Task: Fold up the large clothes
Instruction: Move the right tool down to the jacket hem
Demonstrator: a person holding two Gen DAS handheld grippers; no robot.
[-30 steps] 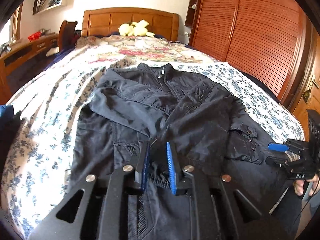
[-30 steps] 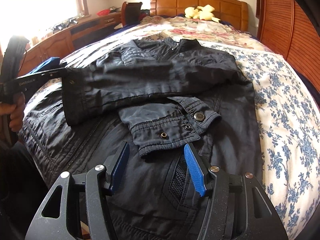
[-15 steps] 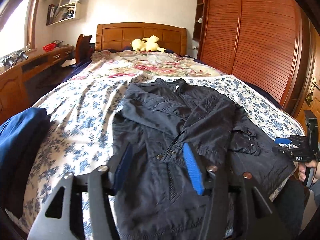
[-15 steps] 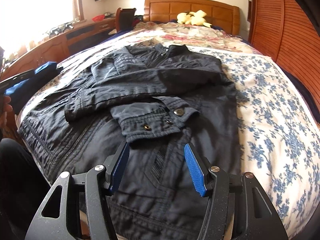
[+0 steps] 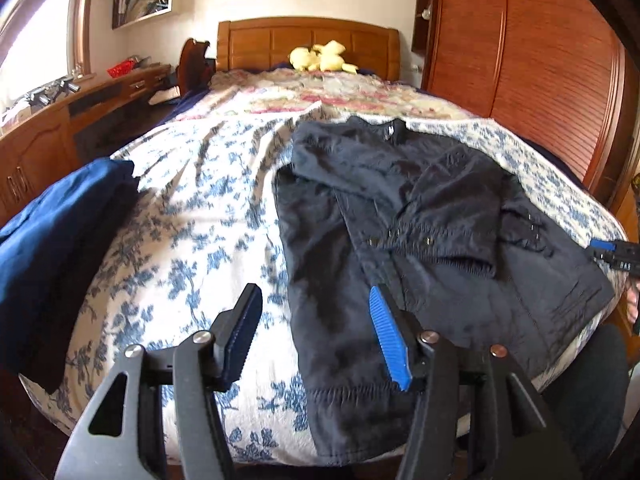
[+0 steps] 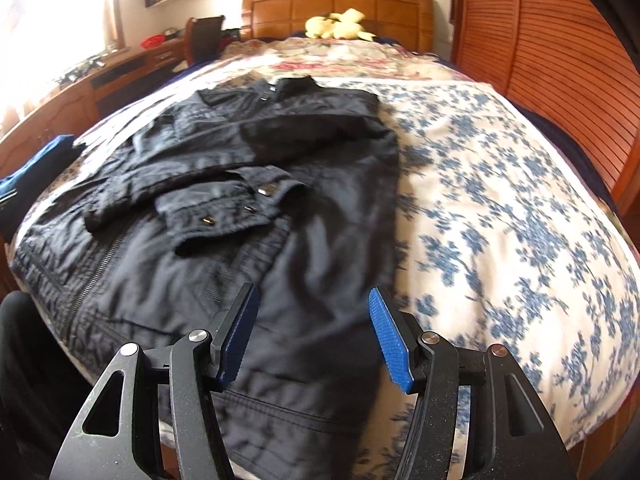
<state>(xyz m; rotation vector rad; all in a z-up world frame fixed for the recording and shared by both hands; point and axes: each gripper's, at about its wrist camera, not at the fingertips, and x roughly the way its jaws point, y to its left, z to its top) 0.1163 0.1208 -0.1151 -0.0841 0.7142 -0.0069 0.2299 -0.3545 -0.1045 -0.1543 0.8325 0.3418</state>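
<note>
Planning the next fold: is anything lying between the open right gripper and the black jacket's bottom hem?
Nothing visible. The right gripper hangs open just above the jacket, with no object between it and the hem.

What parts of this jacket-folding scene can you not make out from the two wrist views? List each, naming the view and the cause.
- Jacket near hem, left wrist view: covered by the left gripper frame.
- Jacket's underside and the body beneath the folded sleeves, both views: hidden by cloth.
- Right gripper, left wrist view: cut by the right edge.
- Folded blue garment, left wrist view: cut by the left edge.
- Shelf items, left wrist view: too small.
</note>
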